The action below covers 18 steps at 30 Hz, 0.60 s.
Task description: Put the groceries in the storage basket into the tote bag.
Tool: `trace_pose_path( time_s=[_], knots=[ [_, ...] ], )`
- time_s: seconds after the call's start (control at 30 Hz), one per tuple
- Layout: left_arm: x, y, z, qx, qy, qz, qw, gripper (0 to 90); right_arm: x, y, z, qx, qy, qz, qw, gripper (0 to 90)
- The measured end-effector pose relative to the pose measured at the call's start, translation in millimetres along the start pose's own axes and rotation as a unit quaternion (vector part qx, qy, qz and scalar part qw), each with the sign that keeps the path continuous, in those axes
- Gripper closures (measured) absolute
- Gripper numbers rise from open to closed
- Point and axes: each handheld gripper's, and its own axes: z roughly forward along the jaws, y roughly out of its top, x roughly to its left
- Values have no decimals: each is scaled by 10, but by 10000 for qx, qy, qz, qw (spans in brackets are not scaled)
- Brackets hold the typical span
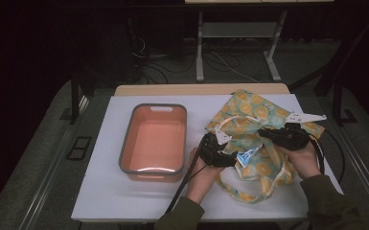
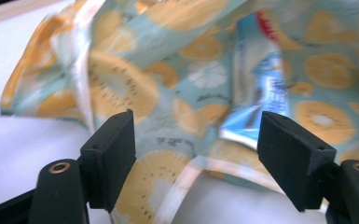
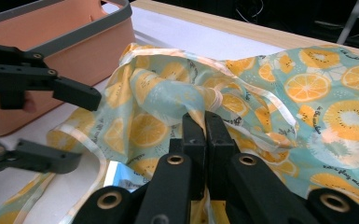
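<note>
the right tongs (image 3: 204, 128) are clenched on a fold of the fruit-print bag (image 1: 249, 115), which lies on the white tabletop (image 1: 105, 187) right of the orange bin (image 1: 153, 139). the left tongs (image 2: 196, 149) stand released at the bag's mouth, where a blue packet (image 2: 256, 93) pokes out. the thin fabric could slip from the pinch, letting the mouth sag over the packet. the bin looks empty.

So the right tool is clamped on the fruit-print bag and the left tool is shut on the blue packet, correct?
Not quite. The left tool is open, its jaws standing apart on either side of the blue packet, as the left gripper view shows. The right tool is indeed clamped on the fruit-print bag.
</note>
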Motion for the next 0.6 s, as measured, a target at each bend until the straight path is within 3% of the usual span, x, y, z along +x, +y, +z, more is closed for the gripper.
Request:
trace_pose_path(
  time_s=[0.2,0.3,0.4,0.43,0.5,0.53,0.6],
  knots=[
    [98,-124,178,326,152,-296,9989,254,-11,-4,-1,10,16,19,10000,887],
    [152,-198,261,487,103,-502,9975,252,-11,-5,-6,7,23,4,10000,887],
    [144,-211,262,405,212,-415,9981,294,-14,-7,-1,19,28,13,10000,887],
    [148,-209,262,376,214,-378,9983,333,-14,-7,0,21,27,14,10000,887],
    [163,-205,262,299,164,-348,9988,501,-11,-7,6,29,28,11,10000,887],
    [175,-204,271,283,-5,-423,9987,592,-7,-6,9,30,35,10,10000,887],
    [167,-207,283,259,14,-340,9991,736,-2,-5,12,33,33,2,10000,887]
  ],
)
